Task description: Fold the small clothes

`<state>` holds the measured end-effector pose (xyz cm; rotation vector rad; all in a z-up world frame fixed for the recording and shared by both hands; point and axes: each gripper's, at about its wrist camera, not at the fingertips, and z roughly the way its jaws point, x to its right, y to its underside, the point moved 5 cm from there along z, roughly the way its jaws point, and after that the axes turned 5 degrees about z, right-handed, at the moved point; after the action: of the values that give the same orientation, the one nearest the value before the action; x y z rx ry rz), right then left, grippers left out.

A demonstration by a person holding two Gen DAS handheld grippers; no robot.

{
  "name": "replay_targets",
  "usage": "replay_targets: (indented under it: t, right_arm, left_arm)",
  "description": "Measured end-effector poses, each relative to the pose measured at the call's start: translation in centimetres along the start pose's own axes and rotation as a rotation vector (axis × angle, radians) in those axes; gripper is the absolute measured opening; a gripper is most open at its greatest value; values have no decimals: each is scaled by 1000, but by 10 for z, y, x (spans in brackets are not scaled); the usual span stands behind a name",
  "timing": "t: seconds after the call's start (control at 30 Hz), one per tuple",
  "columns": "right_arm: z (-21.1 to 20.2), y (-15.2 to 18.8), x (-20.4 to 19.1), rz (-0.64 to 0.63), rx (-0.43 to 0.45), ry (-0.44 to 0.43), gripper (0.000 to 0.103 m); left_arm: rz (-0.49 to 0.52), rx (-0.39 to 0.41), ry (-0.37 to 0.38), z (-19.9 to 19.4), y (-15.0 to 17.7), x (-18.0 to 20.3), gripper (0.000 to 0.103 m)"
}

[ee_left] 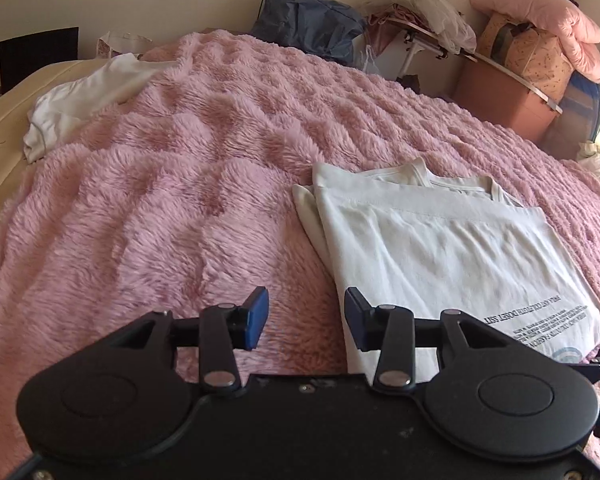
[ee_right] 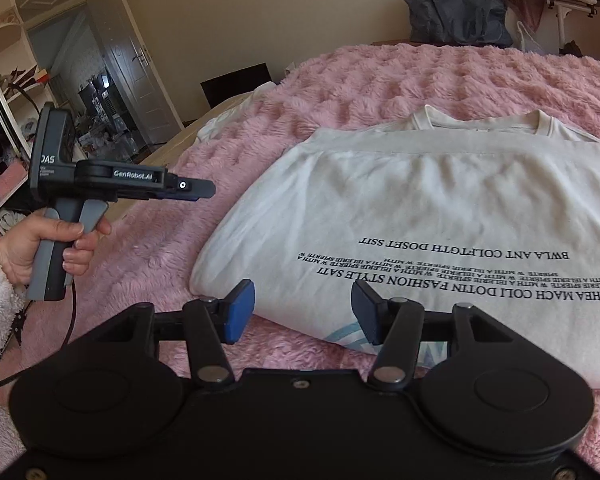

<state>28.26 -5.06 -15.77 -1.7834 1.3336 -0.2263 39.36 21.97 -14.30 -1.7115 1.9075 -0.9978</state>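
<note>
Nearest my lens in both wrist views is the black body of the tool I am steering, with two blue-padded fingers reaching forward. My right gripper (ee_right: 303,314) has its jaws standing apart with nothing between them; it hangs over the near hem of a white T-shirt (ee_right: 440,200). My left gripper (ee_left: 306,318) is likewise parted and empty, its right pad over the shirt's left border and its left pad over bare blanket.

The T-shirt (ee_left: 440,248) lies on the bed, folded into a neat rectangle: the sides are tucked under, the collar shows at the far end, and the lower part is doubled back over the body, so black printed lettering reads upside down along the near edge. I judge this garment finished, or short of one last halving at most.

Around it spreads a fluffy pink blanket (ee_left: 160,200) covering the bed. Well apart from the folded shirt, at the far left edge of the blanket, a second white garment (ee_left: 84,100) lies crumpled and not yet folded; I take that to be the work left.

In the right view a person's hand (ee_right: 40,244), in a fleecy white sleeve, holds the left tool by its grey handle, off the shirt's left side. Bags and bedding are heaped against the far wall.
</note>
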Motion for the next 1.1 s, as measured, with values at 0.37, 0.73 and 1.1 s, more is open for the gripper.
replay_targets:
  t: [0.37, 0.73, 1.1]
  right_arm:
    - [28, -1, -11, -92, 17, 112, 55]
    - [47, 22, 11, -28, -65, 126, 56]
    - [33, 6, 9, -42, 29, 118, 60]
  left_arm:
    - [-44, 99, 111, 11, -27, 30, 47]
    - [-30, -10, 52, 58, -8, 34, 47]
    - [-36, 8, 74, 53, -10, 32, 48]
